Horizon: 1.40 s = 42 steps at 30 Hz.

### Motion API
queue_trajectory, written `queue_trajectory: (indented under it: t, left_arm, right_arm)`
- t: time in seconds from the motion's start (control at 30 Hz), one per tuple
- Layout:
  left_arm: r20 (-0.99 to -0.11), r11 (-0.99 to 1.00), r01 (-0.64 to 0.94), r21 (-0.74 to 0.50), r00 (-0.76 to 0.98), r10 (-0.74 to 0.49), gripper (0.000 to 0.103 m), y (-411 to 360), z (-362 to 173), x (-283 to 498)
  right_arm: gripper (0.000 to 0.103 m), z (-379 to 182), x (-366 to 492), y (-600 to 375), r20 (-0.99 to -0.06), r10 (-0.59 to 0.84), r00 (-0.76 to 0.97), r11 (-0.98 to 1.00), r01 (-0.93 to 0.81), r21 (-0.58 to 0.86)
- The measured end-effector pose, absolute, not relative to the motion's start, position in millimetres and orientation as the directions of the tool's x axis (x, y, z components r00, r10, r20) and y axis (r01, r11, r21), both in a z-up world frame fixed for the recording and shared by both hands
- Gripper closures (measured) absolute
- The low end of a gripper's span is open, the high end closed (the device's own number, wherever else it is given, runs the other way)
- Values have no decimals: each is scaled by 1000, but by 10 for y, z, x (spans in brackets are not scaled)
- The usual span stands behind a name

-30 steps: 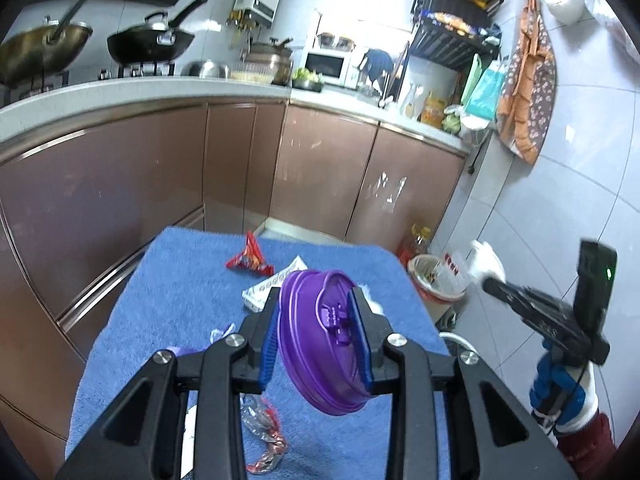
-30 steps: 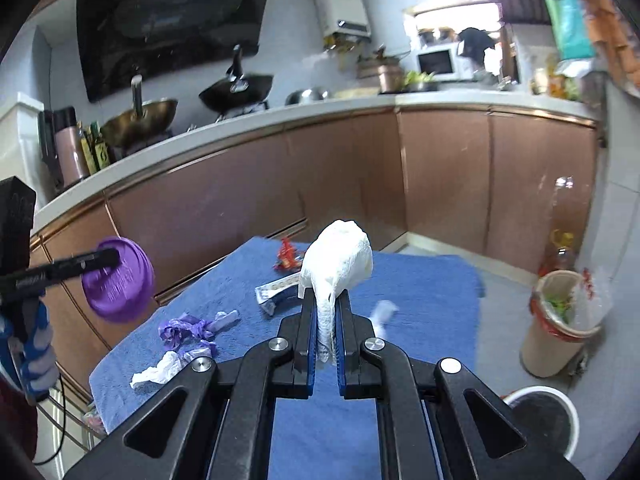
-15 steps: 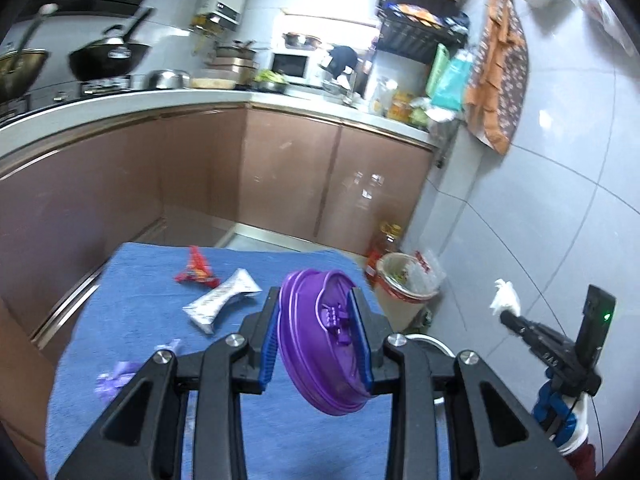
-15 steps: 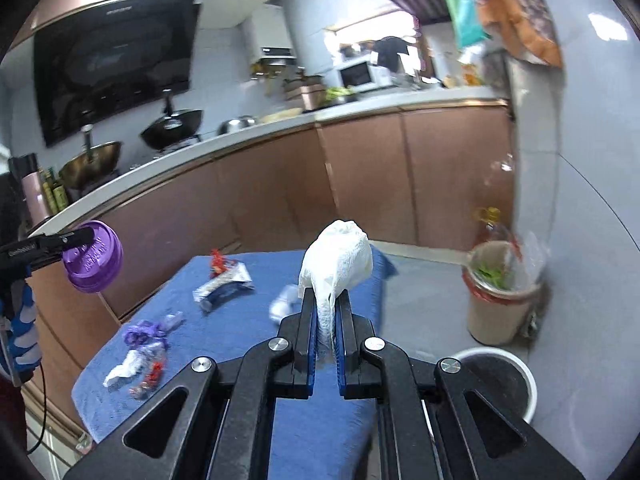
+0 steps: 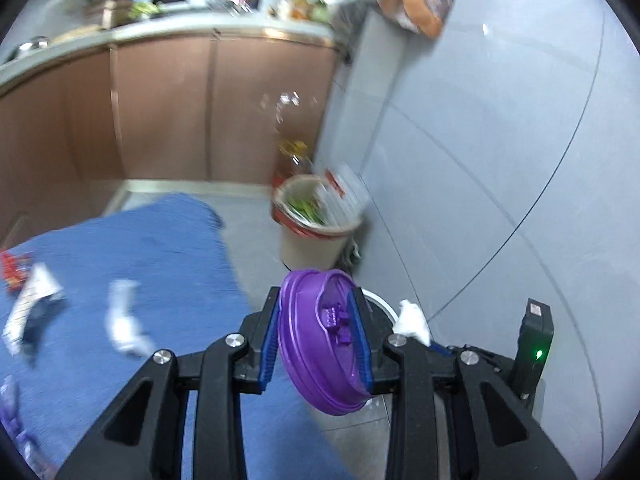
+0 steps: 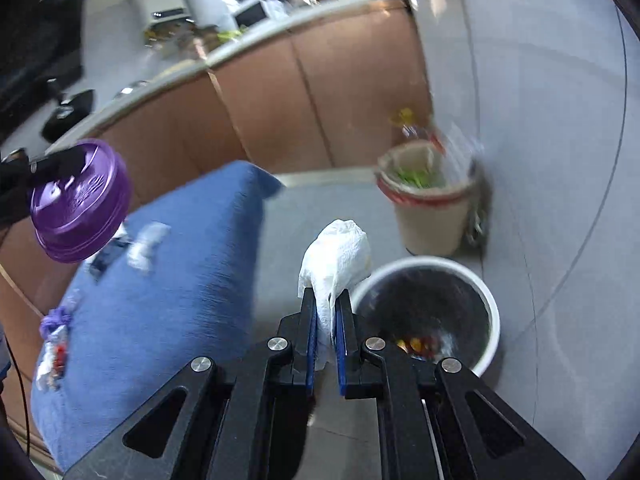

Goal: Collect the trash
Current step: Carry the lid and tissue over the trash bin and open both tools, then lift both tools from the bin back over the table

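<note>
My left gripper (image 5: 316,332) is shut on a purple plastic lid (image 5: 316,360), held on edge past the right end of the blue table cloth (image 5: 168,264). The same purple lid (image 6: 80,204) shows at the left of the right wrist view. My right gripper (image 6: 326,320) is shut on a crumpled white paper towel (image 6: 336,252), just left of a white-rimmed bin with a black liner (image 6: 490,304) on the floor. The towel (image 5: 412,320) also pokes up beside the left gripper's right finger, with the white bin rim (image 5: 380,300) behind it.
A beige waste basket (image 6: 432,216) with green scraps stands by the grey wall beyond the white bin. Wrappers and a tissue (image 5: 124,320) lie on the blue cloth, with purple scraps (image 6: 56,320) near its left end. Brown cabinets (image 5: 168,108) run behind.
Both grippers swung right and down, away from the table toward the bins on the floor. Each keeps its grip, on the lid and on the towel. The white bin has come into view.
</note>
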State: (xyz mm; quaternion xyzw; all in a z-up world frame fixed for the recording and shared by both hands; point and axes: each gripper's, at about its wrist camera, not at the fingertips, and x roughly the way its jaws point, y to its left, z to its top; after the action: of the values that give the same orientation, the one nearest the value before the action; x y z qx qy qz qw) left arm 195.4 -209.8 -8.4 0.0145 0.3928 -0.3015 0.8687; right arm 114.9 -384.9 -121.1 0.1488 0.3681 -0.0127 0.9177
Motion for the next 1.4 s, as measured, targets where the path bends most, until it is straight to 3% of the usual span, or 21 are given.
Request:
queue_trajectory:
  t: [0.2, 0.5, 0.57, 0.7, 0.87, 1.07, 1.4]
  left_arm:
    - [-774, 793, 572, -210, 398, -492, 72, -2926, -700, 2347]
    - [-843, 803, 556, -214, 311, -440, 68, -3552, -1447, 2769]
    - [-854, 807, 551, -211, 297, -426, 67, -3611, -1569, 2846]
    - [-858, 807, 543, -233, 276, -433, 53, -3672, -1690, 2920]
    - [-844, 798, 537, -272, 265, -466, 52, -3614, -1643, 2894]
    - [-808, 797, 538, -276, 318, -495, 52, -3364, -1355, 2718]
    - [-687, 823, 527, -212, 518, -509, 52, -2753, -634, 2270]
  right_arm:
    - [91, -1695, 1360, -4218, -744, 46, 667, 939, 226, 261]
    - [89, -2128, 1632, -4557, -800, 4, 599, 927, 297, 228]
    - [83, -2200, 1665, -4600, -810, -6, 587, 926, 308, 217]
    - [67, -2292, 1710, -4657, -824, -21, 566, 925, 324, 199]
    - [57, -2288, 1686, -4655, -830, -36, 557, 925, 333, 183]
    - [56, -2162, 1591, -4573, -821, -40, 570, 919, 344, 194]
    - [49, -1467, 1364, -4089, -740, -65, 670, 942, 286, 176]
